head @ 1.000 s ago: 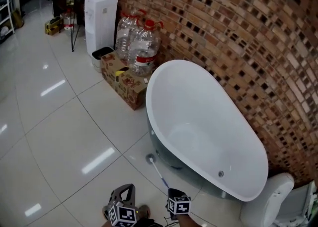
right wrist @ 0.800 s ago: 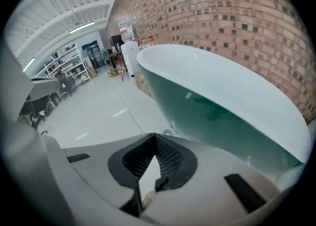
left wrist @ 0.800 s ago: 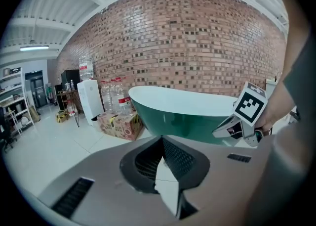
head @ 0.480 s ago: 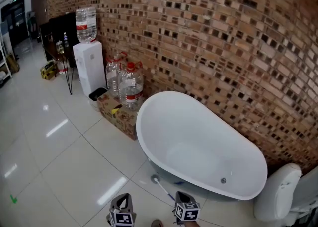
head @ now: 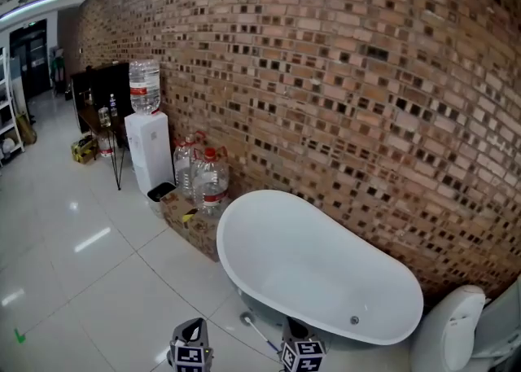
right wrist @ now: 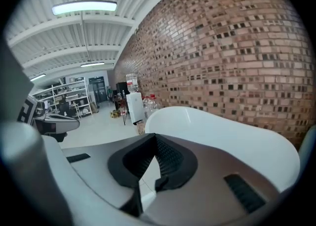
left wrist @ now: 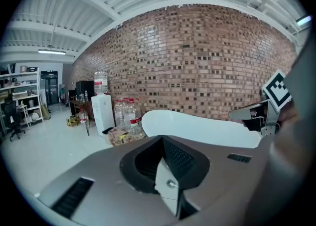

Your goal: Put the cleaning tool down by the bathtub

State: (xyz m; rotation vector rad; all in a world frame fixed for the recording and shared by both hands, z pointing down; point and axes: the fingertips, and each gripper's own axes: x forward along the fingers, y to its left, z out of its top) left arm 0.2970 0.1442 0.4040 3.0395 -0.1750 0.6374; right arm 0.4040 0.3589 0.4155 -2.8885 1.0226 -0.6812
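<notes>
The white bathtub (head: 326,277) stands against the brick wall. The cleaning tool is a thin-handled brush. Its head (head: 246,319) rests on the floor tiles at the tub's near side. Its handle (head: 264,338) slants up to my right gripper (head: 295,333) at the frame's bottom edge, which is shut on the handle. My left gripper (head: 192,333) is beside it, to the left, shut and holding nothing. In the right gripper view the closed jaws (right wrist: 155,138) point at the tub (right wrist: 222,131). In the left gripper view the jaws (left wrist: 162,141) also face the tub (left wrist: 197,127).
A cardboard box (head: 191,228) with large water bottles (head: 210,183) sits left of the tub, and a white water dispenser (head: 151,146) stands behind it. A toilet (head: 448,330) is at the tub's right end. Open tiled floor (head: 73,273) spreads to the left.
The head view has tilted upward, so more brick wall shows and the tub sits lower in frame. Both grippers stay at the bottom edge, and the brush head stays by the tub.
</notes>
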